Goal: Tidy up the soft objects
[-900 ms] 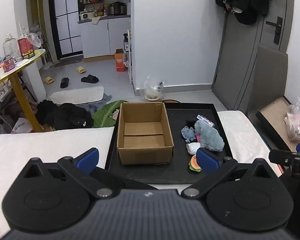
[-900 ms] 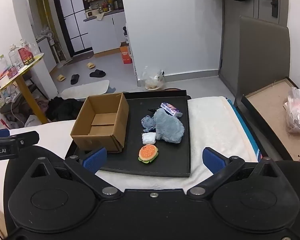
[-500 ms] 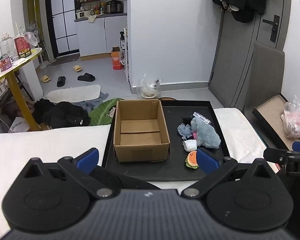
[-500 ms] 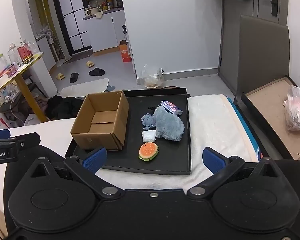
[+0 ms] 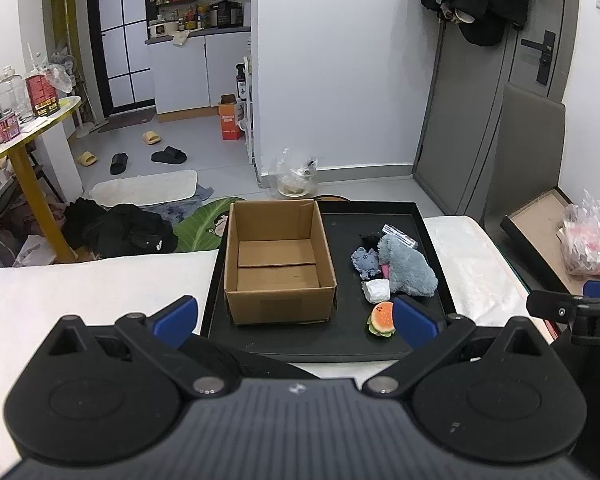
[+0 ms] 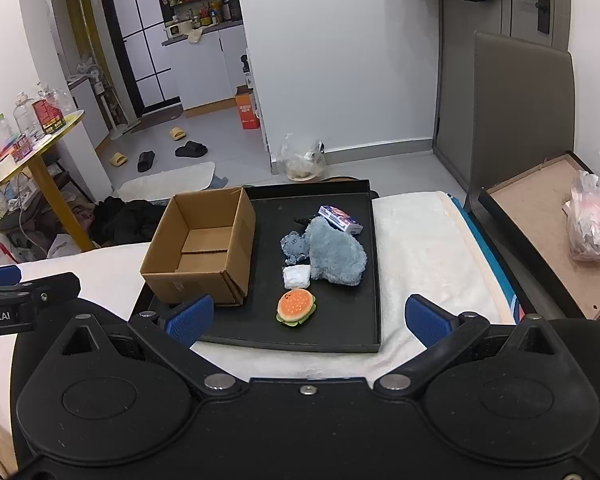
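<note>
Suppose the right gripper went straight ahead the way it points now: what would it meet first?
Probably the burger toy on the black tray; it lies nearest, between the open right gripper fingers. Depth is uncertain, so bare tray could come first.

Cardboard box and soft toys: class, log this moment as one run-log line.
left gripper: open, empty | right gripper: open, empty | cardboard box: empty, on black tray | burger toy, grey plush: beside box

The left gripper [image 5: 294,316] hangs with its blue fingers [image 5: 176,314] spread wide above a black tray [image 5: 428,240]. On the tray sit an empty cardboard box [image 5: 280,266], a grey plush [image 5: 406,266] and a burger toy [image 5: 381,319], just beside the right finger
</note>
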A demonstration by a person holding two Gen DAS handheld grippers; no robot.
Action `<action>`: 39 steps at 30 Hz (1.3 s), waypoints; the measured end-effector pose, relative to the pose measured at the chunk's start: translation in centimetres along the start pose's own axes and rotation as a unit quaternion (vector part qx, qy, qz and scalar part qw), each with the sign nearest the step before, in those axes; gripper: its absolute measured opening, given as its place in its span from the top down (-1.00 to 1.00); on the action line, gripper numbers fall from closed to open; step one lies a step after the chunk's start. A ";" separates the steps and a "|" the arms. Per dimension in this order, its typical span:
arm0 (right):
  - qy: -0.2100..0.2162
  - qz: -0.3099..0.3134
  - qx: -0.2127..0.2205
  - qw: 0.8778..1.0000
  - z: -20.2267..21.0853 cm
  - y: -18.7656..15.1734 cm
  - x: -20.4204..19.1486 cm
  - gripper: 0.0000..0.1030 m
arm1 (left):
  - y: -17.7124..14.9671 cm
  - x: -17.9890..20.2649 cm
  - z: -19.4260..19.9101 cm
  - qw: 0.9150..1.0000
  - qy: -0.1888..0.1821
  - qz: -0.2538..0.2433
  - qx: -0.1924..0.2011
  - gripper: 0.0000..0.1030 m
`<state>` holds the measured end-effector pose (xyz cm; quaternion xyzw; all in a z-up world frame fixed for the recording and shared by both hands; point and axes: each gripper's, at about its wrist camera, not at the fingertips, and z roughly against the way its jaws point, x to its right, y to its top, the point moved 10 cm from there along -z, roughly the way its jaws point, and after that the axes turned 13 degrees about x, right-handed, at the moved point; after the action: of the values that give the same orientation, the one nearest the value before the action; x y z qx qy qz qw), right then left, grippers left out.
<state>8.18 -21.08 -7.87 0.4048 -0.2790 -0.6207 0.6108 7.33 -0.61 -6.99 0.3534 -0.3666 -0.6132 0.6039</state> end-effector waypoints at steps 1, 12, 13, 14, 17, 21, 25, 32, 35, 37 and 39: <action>0.001 0.001 0.000 1.000 0.0 -0.1 -0.1 -1.00 | -0.1 -0.1 -0.1 1.000 0.000 0.001 -0.001 -0.99; 0.008 0.007 -0.004 1.000 -0.1 -0.3 -0.6 -1.00 | 0.1 -0.1 -0.2 1.000 -0.002 0.001 -0.004 -0.99; 0.007 0.007 -0.004 1.000 -0.1 -0.3 -0.6 -1.00 | 0.0 0.0 -0.2 1.000 -0.002 0.001 -0.004 -0.99; 0.006 0.006 -0.004 1.000 -0.1 -0.3 -0.5 -1.00 | -0.1 0.0 -0.2 1.000 -0.002 0.001 -0.004 -0.99; 0.010 0.002 -0.006 1.000 -0.1 -0.3 -0.5 -1.00 | -0.1 0.0 -0.1 1.000 -0.003 -0.002 -0.004 -0.99; 0.005 0.005 -0.001 1.000 0.1 -0.1 -0.4 -1.00 | -0.1 0.0 0.0 1.000 -0.004 -0.003 -0.004 -0.99; 0.006 0.005 -0.001 1.000 0.1 -0.3 -0.4 -1.00 | -0.1 0.0 0.2 1.000 -0.005 -0.007 -0.003 -0.99; 0.011 0.012 -0.007 1.000 0.0 -0.4 -0.7 -1.00 | -0.2 0.0 0.3 1.000 -0.006 -0.008 -0.007 -0.99; 0.015 0.014 -0.009 1.000 0.0 -0.5 -0.9 -1.00 | -0.2 -0.1 0.3 1.000 -0.007 -0.008 -0.008 -0.99; 0.018 0.014 -0.010 1.000 0.1 -0.5 -1.0 -1.00 | -0.2 0.0 0.4 1.000 -0.009 -0.009 -0.009 -0.99; 0.019 0.015 -0.010 1.000 0.1 -0.5 -1.2 -1.00 | -0.2 0.0 0.4 1.000 -0.011 -0.009 -0.009 -0.99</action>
<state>7.70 -19.86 -8.06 0.4063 -0.2665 -0.6065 0.6294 6.90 -0.65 -6.96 0.3446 -0.3641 -0.6257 0.5976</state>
